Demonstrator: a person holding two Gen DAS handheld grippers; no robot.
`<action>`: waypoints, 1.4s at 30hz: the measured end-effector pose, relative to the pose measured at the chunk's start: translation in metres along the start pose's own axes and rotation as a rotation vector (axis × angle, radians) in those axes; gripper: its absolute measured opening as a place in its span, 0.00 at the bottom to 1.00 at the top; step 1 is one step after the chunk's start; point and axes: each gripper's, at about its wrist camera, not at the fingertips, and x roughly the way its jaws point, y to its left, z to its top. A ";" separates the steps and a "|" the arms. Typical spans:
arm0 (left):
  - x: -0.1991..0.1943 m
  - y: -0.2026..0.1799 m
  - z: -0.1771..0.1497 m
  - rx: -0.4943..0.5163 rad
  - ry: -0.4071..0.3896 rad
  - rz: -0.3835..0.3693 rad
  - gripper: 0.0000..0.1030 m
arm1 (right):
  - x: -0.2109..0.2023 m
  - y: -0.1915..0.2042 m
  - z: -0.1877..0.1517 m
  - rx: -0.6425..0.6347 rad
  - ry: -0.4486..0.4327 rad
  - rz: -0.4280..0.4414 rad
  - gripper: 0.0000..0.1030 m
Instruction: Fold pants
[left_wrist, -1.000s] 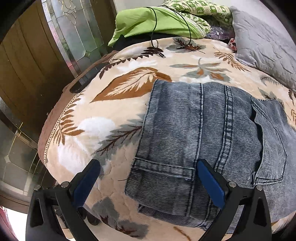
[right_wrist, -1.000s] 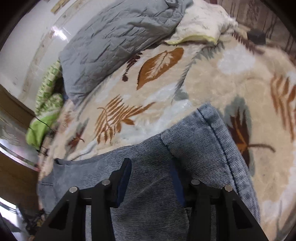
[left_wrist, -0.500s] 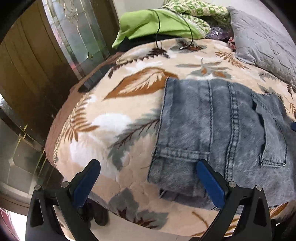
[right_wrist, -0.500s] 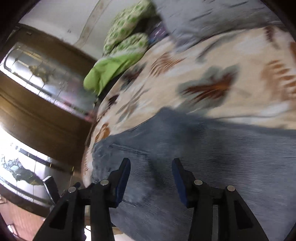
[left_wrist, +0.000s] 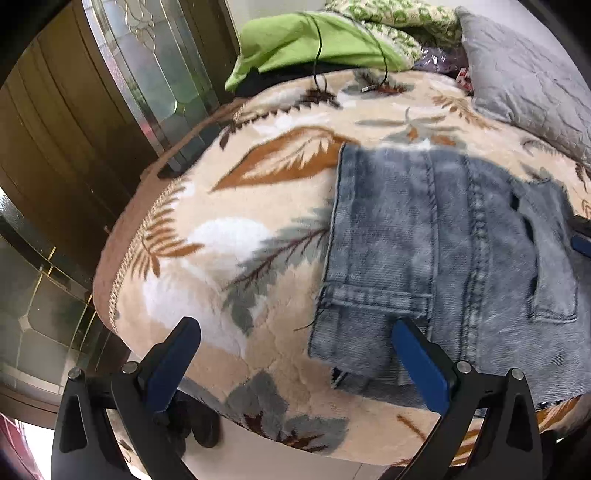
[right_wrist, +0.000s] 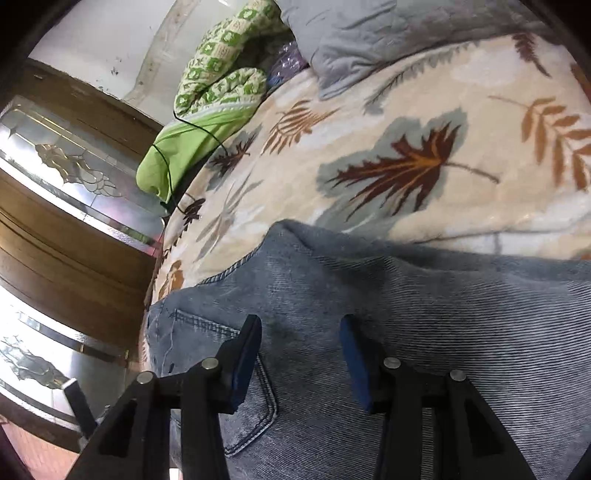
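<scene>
Pants: blue denim pants (left_wrist: 443, 258), folded, lie flat on the leaf-patterned blanket (left_wrist: 258, 236) of the bed, near its front edge; the back pocket faces up.
Left gripper (left_wrist: 295, 365): fingers spread wide, nothing between the pads. The right finger (left_wrist: 421, 369) sits over the near hem corner of the pants; the left finger (left_wrist: 170, 365) is off the denim, over the bare blanket at the bed's edge. Whether the right finger touches the cloth cannot be told.
Right gripper (right_wrist: 301, 362): fingers partly apart, low over the denim (right_wrist: 406, 314) beside the pocket stitching; no fold of cloth rises between them. Contact with the fabric cannot be told.
Behind the pants: a grey quilted pillow (left_wrist: 528, 81), green bedding (left_wrist: 306, 40) and a thin black cable (left_wrist: 317, 44) at the head of the bed.
</scene>
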 end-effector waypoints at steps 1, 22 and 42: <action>-0.006 -0.002 0.003 -0.002 -0.019 -0.011 1.00 | -0.002 0.005 0.001 -0.022 -0.015 0.004 0.48; 0.018 -0.066 0.021 0.052 0.042 -0.091 1.00 | 0.050 0.013 0.045 -0.100 -0.036 0.077 0.44; -0.013 -0.142 -0.017 0.304 0.044 -0.147 1.00 | -0.063 -0.061 0.013 0.006 0.039 -0.085 0.46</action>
